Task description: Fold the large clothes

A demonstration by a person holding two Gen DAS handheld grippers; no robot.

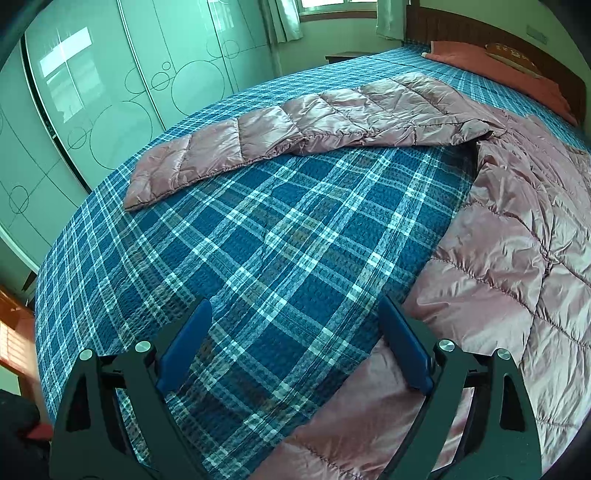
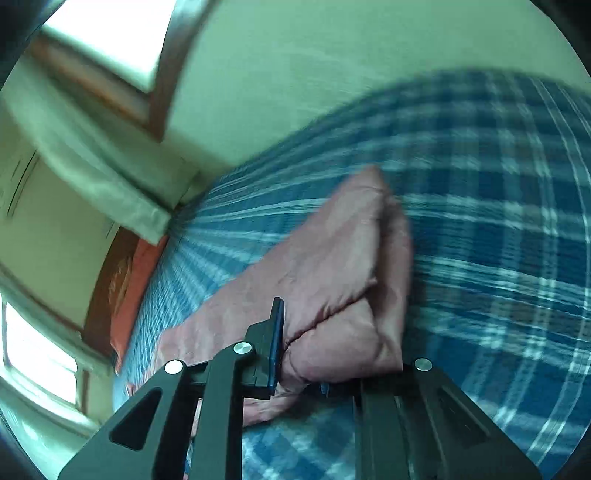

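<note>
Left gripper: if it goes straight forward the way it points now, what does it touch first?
Probably the plaid bedspread: the open left gripper points at bare cover. The pink jacket's sleeve lies farther on; depth is uncertain.

bed: blue plaid cover (image 1: 258, 236) – orange pillow (image 1: 491, 66) by a dark wood headboard (image 1: 443, 26)
wardrobe: pale glossy sliding doors (image 1: 110, 92), circle pattern
window: bright daylight, light curtains (image 1: 280, 18)
walls: plain, pale
</note>
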